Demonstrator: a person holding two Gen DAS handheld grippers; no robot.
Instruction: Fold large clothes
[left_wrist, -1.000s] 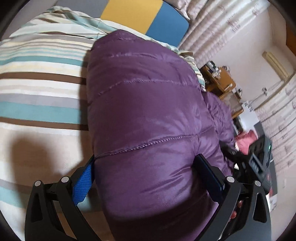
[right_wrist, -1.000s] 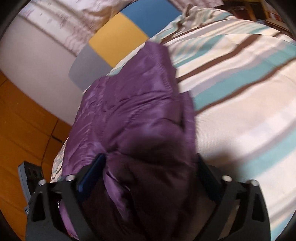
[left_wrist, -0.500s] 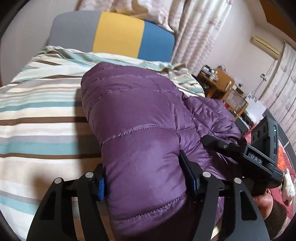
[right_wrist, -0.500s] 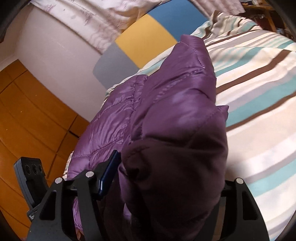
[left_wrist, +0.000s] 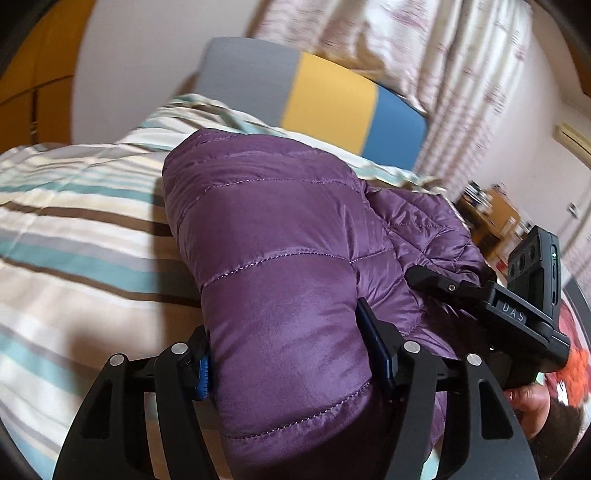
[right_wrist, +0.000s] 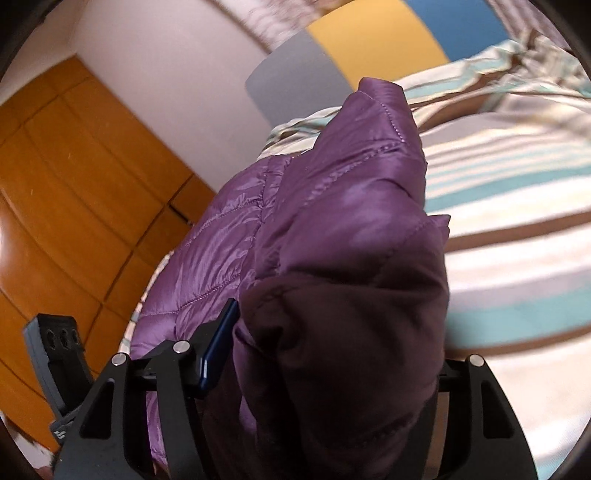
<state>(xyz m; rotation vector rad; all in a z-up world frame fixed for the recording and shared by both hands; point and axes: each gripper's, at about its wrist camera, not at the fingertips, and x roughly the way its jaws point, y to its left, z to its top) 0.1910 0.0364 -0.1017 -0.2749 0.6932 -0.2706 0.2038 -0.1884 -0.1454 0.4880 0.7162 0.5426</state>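
A purple quilted down jacket (left_wrist: 280, 236) lies in a bulky fold on the striped bed cover (left_wrist: 74, 240). My left gripper (left_wrist: 286, 350) is shut on a thick quilted bundle at its near end, blue pads pressed into both sides. In the right wrist view the jacket (right_wrist: 351, 203) rises in a ridge, and my right gripper (right_wrist: 332, 350) is shut on a dark bunched fold. Its left pad (right_wrist: 218, 343) shows; the fabric hides the right one. The two grips sit close together on the same near edge.
The grey, yellow and blue headboard (left_wrist: 325, 99) stands at the far end of the bed. An orange wooden wardrobe (right_wrist: 74, 184) is on the left, with curtains (left_wrist: 406, 48) and a wooden side table (left_wrist: 491, 218) on the right. A hand (left_wrist: 524, 402) holds the right tool.
Both grippers narrowed onto folds of the jacket, then rose and tilted up with the fabric. The headboard and walls now fill more of both views.
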